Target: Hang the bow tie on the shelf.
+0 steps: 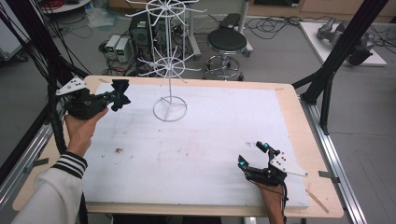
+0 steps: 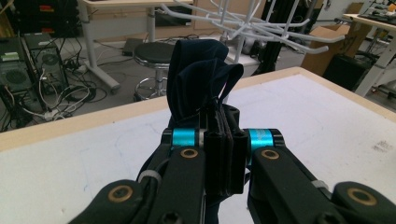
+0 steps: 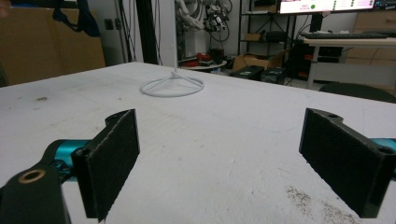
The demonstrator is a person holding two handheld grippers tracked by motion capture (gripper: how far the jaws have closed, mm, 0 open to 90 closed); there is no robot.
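Observation:
A dark navy cloth (image 2: 198, 81) sticks up from between the pads of my left gripper (image 2: 223, 140), which is shut on it. In the high view that left gripper (image 1: 116, 99) hovers over the table's far left corner with the cloth (image 1: 120, 88) bunched at its tip. A white wire rack (image 1: 170, 70) with spoked arms stands on a ring base at the middle back; its arms (image 2: 261, 25) reach overhead in the left gripper view. My right gripper (image 1: 253, 155) rests low at the front right, jaws wide open with nothing between them; its base ring (image 3: 173, 86) lies ahead.
A white foam board (image 1: 201, 140) covers the wooden table (image 1: 299, 121). Small dark specks dot the board. Behind the table stand a black stool (image 1: 226, 44), computer towers (image 1: 140, 32) and cables. Black frame posts (image 1: 336, 56) rise at the right.

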